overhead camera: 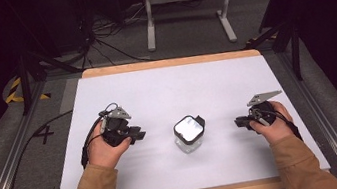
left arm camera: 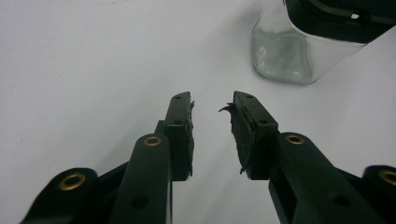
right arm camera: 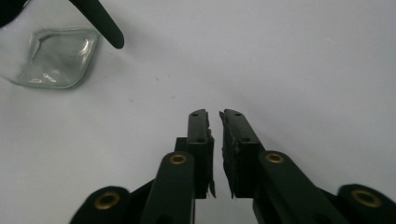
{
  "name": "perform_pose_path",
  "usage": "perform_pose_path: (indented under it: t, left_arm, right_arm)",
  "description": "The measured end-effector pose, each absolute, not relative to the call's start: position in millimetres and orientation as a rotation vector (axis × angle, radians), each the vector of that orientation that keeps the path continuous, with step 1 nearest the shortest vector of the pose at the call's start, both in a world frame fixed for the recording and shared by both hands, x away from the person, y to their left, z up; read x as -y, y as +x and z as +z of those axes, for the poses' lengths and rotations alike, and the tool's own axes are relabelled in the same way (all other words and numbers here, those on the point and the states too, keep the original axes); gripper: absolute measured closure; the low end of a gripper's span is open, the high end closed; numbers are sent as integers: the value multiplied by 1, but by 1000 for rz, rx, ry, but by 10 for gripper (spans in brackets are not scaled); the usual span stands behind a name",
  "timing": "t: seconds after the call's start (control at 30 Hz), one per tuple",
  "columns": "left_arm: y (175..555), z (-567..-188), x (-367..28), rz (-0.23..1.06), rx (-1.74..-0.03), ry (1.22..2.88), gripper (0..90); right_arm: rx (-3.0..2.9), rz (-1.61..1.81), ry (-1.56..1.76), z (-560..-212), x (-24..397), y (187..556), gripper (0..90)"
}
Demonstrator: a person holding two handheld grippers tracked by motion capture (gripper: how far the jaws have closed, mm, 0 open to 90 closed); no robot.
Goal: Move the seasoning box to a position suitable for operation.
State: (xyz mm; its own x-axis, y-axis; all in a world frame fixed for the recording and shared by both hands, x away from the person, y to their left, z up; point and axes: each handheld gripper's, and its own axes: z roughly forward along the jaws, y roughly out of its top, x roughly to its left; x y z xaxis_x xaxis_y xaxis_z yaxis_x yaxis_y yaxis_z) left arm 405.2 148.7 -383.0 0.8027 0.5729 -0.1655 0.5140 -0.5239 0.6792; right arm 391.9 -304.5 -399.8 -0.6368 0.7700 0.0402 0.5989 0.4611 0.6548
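A clear glass jar is placed on the white table between the left gripper, slightly open and empty, and the right gripper, nearly closed and empty.

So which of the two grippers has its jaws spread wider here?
The left gripper, the one to the left of the glass jar. Its jaws stand clearly apart in its own view, while the right gripper shows just a thin slit between its jaws.
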Motion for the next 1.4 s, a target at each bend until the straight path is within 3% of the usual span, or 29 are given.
perform_pose_path:
  t: [0.1, 0.17, 0.33, 0.53, 1.4]
  left_arm:
    - [405, -382, -147, 101, -789, 2222, 718]
    - [405, -381, -144, 91, -781, 2216, 760]
    - [409, -378, -130, 70, -733, 2195, 821]
    - [420, -380, -108, 71, -711, 2200, 896]
    - [433, -411, -56, 24, -613, 2236, 895]
  right_arm:
    - [-2443, 961, 1172, -400, 304, 392, 724]
    - [-2437, 986, 1168, -399, 304, 390, 636]
    - [-2414, 1004, 1158, -398, 307, 385, 580]
    - [-2404, 1030, 1159, -395, 312, 377, 567]
    - [-2385, 1076, 1154, -392, 317, 370, 563]
